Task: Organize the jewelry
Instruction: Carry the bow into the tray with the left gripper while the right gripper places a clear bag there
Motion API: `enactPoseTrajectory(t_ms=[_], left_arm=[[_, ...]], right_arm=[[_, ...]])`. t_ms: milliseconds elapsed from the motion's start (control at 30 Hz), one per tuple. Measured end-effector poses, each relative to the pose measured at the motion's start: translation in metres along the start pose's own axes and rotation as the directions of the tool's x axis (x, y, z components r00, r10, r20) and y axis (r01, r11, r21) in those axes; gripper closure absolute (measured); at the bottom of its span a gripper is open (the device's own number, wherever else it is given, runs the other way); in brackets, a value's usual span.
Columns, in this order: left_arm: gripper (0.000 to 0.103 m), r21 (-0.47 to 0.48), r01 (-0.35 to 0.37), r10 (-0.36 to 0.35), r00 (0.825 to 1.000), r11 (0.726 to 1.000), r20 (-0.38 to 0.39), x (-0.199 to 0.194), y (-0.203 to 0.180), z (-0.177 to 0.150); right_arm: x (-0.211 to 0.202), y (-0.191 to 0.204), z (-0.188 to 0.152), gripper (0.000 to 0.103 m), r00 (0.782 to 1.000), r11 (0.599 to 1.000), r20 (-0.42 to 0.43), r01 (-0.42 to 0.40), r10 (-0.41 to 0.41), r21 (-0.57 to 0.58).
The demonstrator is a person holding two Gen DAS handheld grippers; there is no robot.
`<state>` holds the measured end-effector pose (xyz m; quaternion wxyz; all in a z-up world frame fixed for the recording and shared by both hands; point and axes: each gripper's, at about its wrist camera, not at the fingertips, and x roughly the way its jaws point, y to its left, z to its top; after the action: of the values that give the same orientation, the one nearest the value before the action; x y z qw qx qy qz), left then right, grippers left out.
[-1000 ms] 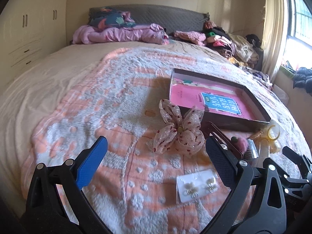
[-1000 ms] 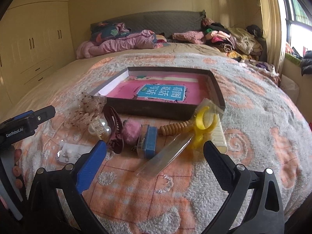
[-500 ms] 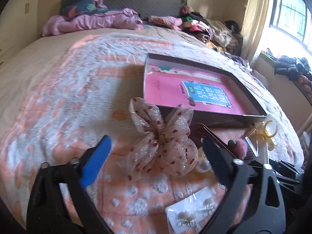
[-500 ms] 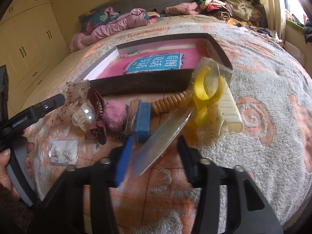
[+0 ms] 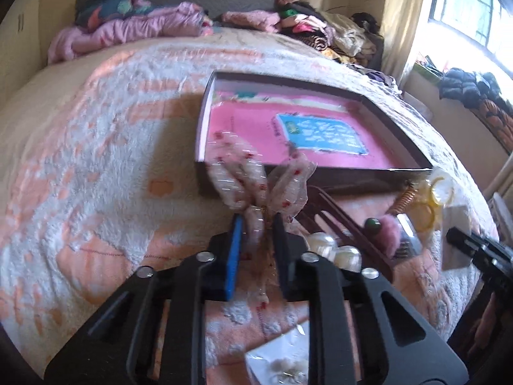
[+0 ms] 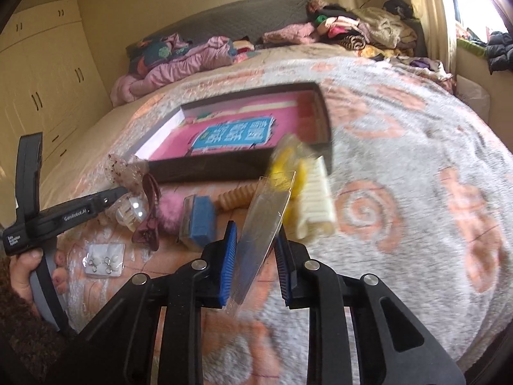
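Pink-lined, the shallow dark box [image 6: 323, 118] is sitting empty, so sorting is barely starting. You're closing the left gripper [image 5: 256, 224] on the sheer red-dotted ribbon bow [image 5: 256, 179] and the right gripper [image 6: 255, 234] on the clear plastic packet [image 6: 266, 215], seemingly with yellow rings, both before the box's near wall.

on the bed [image 6: 416, 166] a shallow box [image 6: 323, 118] lies farthest back. in front of it runs a row of small things: a bow [image 5: 256, 176] at the left, then a hair claw clip [image 6: 150, 218], a pompom [image 6: 170, 208] and a comb [image 6: 315, 202] at the right. nearest, left of the row, lies an earring card [image 6: 105, 258].
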<state>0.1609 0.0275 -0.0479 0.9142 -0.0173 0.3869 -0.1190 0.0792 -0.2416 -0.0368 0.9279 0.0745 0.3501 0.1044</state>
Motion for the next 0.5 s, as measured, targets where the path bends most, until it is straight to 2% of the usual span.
enactPoseTrajectory(t_ms=[267,500], left_arm=[[0.096,0.043,0.053,-0.056,0.995,0.998,0.081,-0.030,-0.029,0.015],[0.096,0.075,0.093,-0.101,0.988,0.993,0.113,-0.035,-0.050,0.037]], right_arm=[[-0.031,-0.025,0.014,0.080,0.996,0.999,0.073,0.045,-0.047,0.022],[-0.043,-0.048,0.038,0.080,0.990,0.996,0.112,0.085,-0.089,0.034]])
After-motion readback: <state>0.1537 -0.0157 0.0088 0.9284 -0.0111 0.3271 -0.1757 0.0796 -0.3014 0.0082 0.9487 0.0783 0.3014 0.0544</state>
